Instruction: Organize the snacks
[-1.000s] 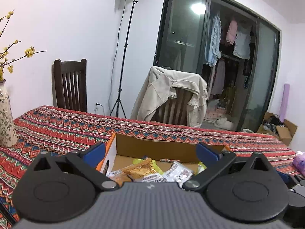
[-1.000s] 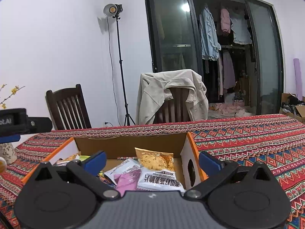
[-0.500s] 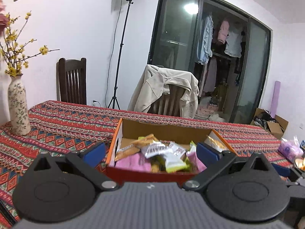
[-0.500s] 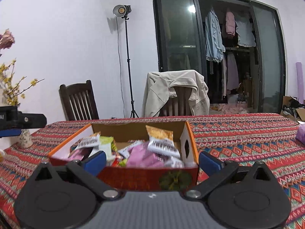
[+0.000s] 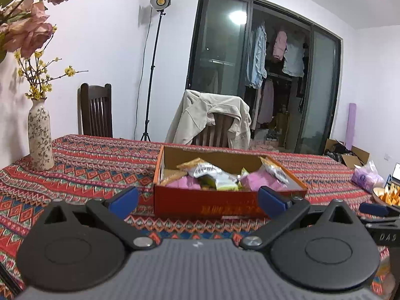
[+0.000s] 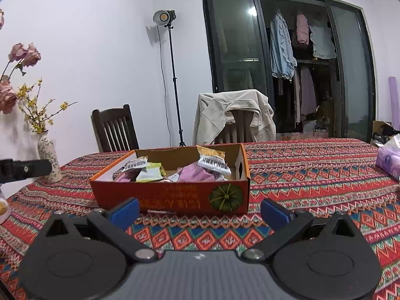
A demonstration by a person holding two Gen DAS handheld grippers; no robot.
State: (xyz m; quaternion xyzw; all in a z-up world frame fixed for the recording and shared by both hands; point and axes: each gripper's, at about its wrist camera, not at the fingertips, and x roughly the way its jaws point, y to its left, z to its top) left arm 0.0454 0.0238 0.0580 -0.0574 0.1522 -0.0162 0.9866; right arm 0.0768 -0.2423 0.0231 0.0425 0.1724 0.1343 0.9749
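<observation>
An orange-red cardboard box (image 5: 205, 203) (image 6: 175, 200) sits on the patterned tablecloth, holding several snack packets: pink ones (image 5: 260, 181) (image 6: 197, 173), white ones with print (image 5: 208, 168) (image 6: 212, 162) and a yellow-green one (image 6: 150, 173). My left gripper (image 5: 197, 198) stands open just short of the box's near wall, nothing between its blue fingertips. My right gripper (image 6: 200, 210) is also open and empty, in front of the box's near side with the pumpkin picture (image 6: 225, 197).
A flowered vase (image 5: 40, 140) (image 6: 50, 160) stands at the table's left. A purple tissue pack (image 5: 366, 177) (image 6: 388, 158) and a bowl of chips (image 5: 386, 195) lie at the right. Two wooden chairs (image 5: 96, 111), one draped with a beige jacket (image 6: 233, 115), stand behind the table.
Both grippers have pulled back and away from over the box; it now lies wholly in front of the fingertips. Both stay open and empty.
</observation>
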